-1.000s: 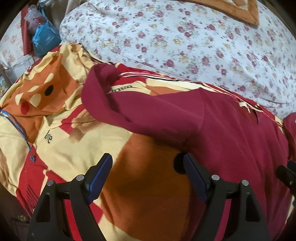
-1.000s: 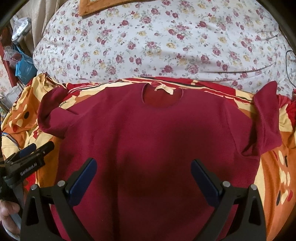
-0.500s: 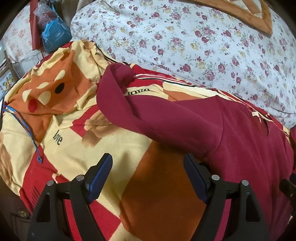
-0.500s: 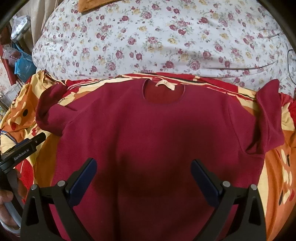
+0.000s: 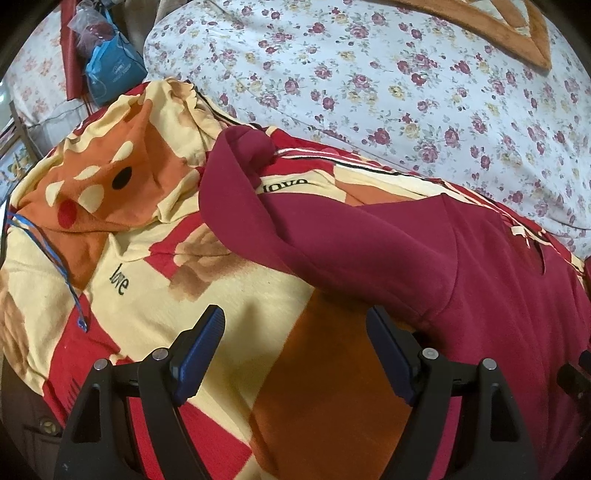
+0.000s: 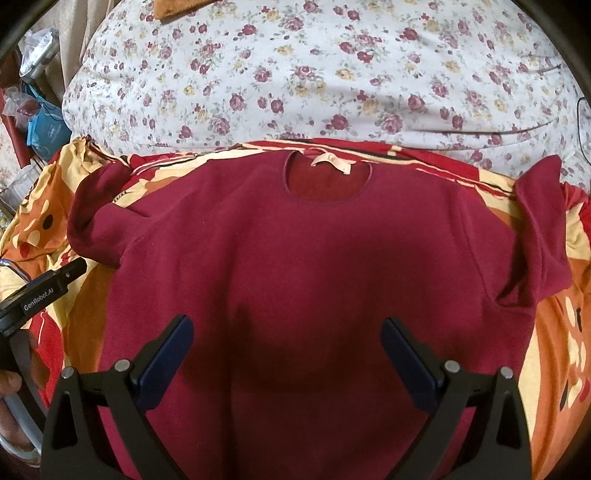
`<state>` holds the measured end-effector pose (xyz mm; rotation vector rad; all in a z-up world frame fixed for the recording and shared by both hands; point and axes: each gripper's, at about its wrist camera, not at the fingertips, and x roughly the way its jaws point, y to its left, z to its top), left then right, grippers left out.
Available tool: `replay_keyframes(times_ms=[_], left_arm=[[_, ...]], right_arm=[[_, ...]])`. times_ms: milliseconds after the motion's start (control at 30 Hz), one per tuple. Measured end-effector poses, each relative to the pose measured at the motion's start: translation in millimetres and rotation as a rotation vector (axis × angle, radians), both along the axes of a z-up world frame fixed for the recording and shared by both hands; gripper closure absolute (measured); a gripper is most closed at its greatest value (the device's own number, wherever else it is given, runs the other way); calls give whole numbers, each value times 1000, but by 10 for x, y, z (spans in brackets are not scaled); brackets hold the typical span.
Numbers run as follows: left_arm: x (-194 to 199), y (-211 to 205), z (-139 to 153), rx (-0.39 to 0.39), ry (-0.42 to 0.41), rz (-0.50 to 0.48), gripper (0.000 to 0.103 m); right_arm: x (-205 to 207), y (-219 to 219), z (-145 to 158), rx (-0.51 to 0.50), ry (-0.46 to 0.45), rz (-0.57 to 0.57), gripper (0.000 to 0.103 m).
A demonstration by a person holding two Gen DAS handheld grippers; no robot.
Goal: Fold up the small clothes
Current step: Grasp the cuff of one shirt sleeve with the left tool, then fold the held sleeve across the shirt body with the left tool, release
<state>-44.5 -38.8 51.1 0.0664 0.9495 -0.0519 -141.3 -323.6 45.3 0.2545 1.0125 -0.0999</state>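
A dark red long-sleeved top [image 6: 314,258] lies spread face up on a patterned blanket [image 5: 155,280], collar and pale label [image 6: 330,162] at the far side. Both its sleeves [image 5: 295,229] [image 6: 543,240] are bent upward. My right gripper [image 6: 288,354] hangs open over the top's lower middle, with nothing between its blue pads. Open as well, my left gripper [image 5: 295,347] hovers over the blanket just left of the top's left side, under the left sleeve. The left gripper's body [image 6: 40,295] shows at the left edge of the right wrist view.
A big floral quilt [image 6: 314,74] is piled behind the top. An orange-brown cloth [image 5: 509,33] lies on it at the back. A blue bag [image 5: 110,74] and clutter stand at the far left. A blue cord [image 5: 55,266] trails across the blanket's left edge.
The left wrist view has swung leftward: the top now lies further right and more blanket shows between the jaws. The right view barely differs. Both grippers stay open.
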Motion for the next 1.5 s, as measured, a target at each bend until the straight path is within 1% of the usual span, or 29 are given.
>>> replay_keyframes(times_ms=[233,333,400,467,667,800,1000,1200,1267,1300,1333,1367,1400,1500], left_arm=[[185,111,70,0,-7,23,31],[341,214,134,-1,-18,49,31],[480,291,149,14,-14,73,31],[577,362,154,13,-11,92,31],[857,531,111,1,11,136,31],[991,556,96,12,17,136,31],[1186,621,65,-10,30,157,31],[1438,686,-74,-10,73,177,31],[1505,716,-147,-29,94,177,38],[1532,728,-188,-45,106,170,55],[1546,734,-218,-61,119,161,77],[1563,738,-262,-85,139,149,86],[1566,737,-288,-101,150,143,89],[1481,749,-228,-138,109,133,99]], right_arm=[[37,10,-58,3,19,10,0],[47,-6,-71,5,21,8,0],[54,-24,-83,9,24,3,0],[59,-35,-97,13,27,-1,0],[92,-32,-143,5,40,4,0],[101,-35,-157,6,41,4,0],[120,-23,-185,-2,43,10,0],[125,-27,-187,-2,43,14,0],[126,-32,-186,-2,43,16,0],[127,-31,-186,-3,42,17,0],[126,-30,-187,-4,42,18,0],[123,-28,-187,-5,40,20,0],[119,-26,-187,-6,38,22,0],[97,-35,-177,-2,30,25,0]])
